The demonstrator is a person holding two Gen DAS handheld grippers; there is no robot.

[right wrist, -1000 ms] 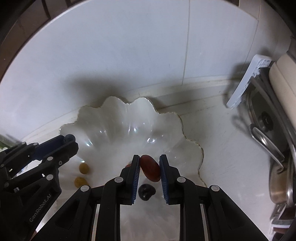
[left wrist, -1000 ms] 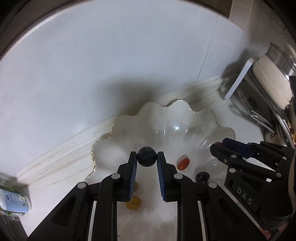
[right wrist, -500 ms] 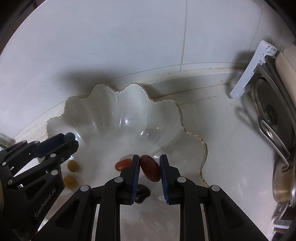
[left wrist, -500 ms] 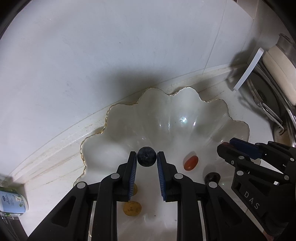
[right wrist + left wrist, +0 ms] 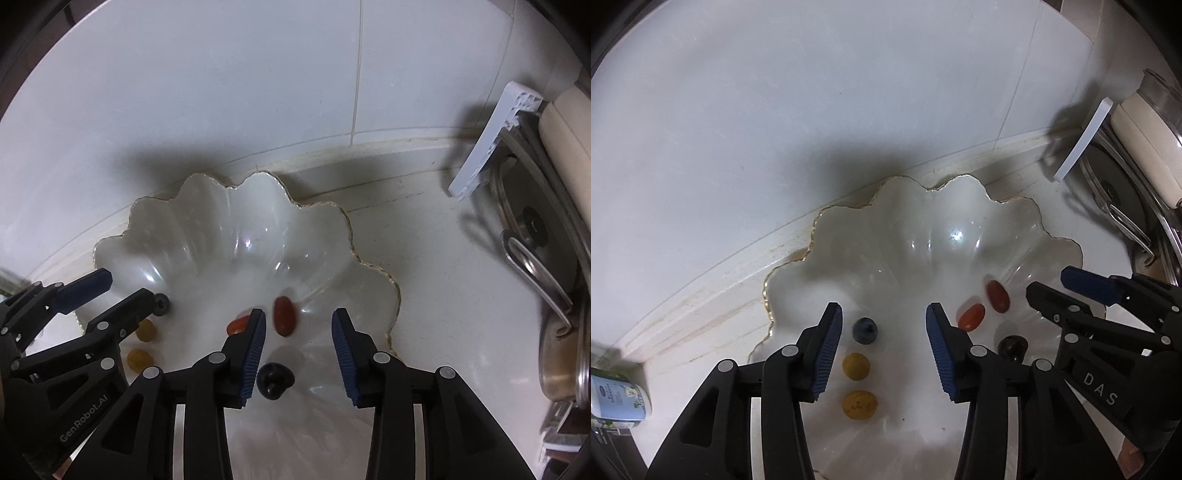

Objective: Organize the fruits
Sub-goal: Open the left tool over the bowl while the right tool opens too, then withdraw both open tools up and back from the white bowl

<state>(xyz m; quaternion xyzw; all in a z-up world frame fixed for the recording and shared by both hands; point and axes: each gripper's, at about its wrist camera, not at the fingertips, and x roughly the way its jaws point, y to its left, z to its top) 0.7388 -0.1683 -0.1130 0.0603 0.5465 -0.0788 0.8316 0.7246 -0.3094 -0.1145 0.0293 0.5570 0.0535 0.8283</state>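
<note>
A white scalloped dish with a gold rim point(image 5: 960, 221) point(image 5: 207, 206) stands on the counter against the wall. In it lie a blueberry point(image 5: 865, 330) point(image 5: 161, 303), two yellow fruits point(image 5: 856, 366) point(image 5: 145, 329), an orange-red tomato point(image 5: 971, 316) point(image 5: 237, 325), a dark red oblong fruit point(image 5: 998, 295) point(image 5: 284, 316) and a dark fruit point(image 5: 1012, 347) point(image 5: 274, 380). My left gripper point(image 5: 884, 328) is open above the blueberry. My right gripper point(image 5: 297, 332) is open above the dark red fruit.
Pot lids and a white rack point(image 5: 491, 144) stand at the right, with a pan lid point(image 5: 532, 236) beside them. A small white bottle point(image 5: 617, 397) lies at the far left. The tiled wall rises just behind the dish.
Both grippers have opened. The blueberry has dropped from the left one and the dark red fruit from the right one into the dish. Both grippers have risen a little.
</note>
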